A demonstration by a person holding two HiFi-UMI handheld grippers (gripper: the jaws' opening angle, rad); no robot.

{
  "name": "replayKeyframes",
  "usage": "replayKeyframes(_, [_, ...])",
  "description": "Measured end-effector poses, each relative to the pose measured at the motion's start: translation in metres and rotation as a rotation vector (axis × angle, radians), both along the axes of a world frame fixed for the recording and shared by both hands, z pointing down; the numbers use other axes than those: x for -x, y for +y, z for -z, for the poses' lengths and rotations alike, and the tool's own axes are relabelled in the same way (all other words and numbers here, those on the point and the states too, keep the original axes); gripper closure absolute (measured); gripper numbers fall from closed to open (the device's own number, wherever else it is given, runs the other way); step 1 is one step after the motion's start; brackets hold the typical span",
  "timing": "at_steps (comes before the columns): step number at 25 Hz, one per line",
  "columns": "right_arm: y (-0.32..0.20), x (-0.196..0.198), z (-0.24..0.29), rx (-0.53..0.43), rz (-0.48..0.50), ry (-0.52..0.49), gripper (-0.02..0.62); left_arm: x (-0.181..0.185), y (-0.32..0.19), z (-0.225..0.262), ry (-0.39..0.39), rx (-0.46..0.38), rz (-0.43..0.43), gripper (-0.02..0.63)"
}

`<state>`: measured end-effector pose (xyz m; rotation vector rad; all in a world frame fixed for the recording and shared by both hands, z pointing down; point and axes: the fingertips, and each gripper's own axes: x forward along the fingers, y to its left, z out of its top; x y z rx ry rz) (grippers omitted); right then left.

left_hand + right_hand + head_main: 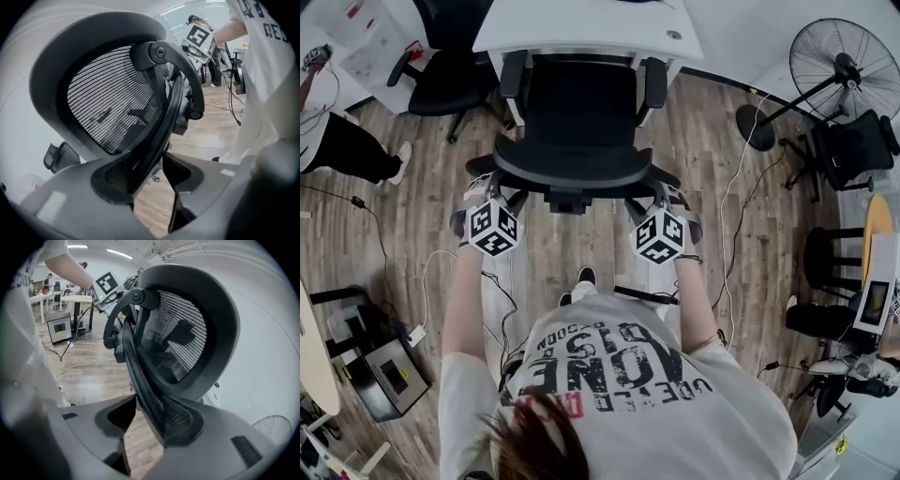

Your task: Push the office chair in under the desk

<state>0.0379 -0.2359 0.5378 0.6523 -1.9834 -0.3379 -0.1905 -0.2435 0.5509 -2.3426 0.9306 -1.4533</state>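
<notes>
- The left hand-held gripper (pixel 485 202) is at the left end of the office chair's (pixel 572 112) backrest (pixel 572 169). In its own view (pixel 164 173) the jaws stand apart. The backrest's dark rim runs between them and lies against the left jaw, with bare floor showing before the right jaw, so it is released, not clamped.
- The right hand-held gripper (pixel 667 208) is at the backrest's right end. In its own view (pixel 145 418) the jaws are likewise spread. The rim rests on the right jaw and a gap shows at the left jaw.
- Each gripper view shows the mesh panel of the backrest close up, and beyond the frame the other gripper's marker cube.
- The office chair faces the white desk (pixel 581 23). Its armrests (pixel 514 80) are just at the desk's near edge, and the seat and backrest are out over the wooden floor (pixel 412 216).
- A second black chair (pixel 450 75) stands to the left of the desk.
- A standing fan (pixel 844 61) is off to the right.
- White cables (pixel 727 216) trail across the floor.
</notes>
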Motion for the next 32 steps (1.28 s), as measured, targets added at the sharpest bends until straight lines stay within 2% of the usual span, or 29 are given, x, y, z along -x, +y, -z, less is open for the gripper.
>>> replayKeyframes(12, [-0.039,0.007,-0.002,-0.037,0.006,0.003,0.403,0.008,-0.038,-0.002,-0.012,-0.003,0.021,0.396])
replayKeyframes(32, [-0.110,0.011,-0.005,0.001,-0.045,0.022,0.403,0.011,-0.109,-0.002,-0.015,-0.042,0.000,0.396])
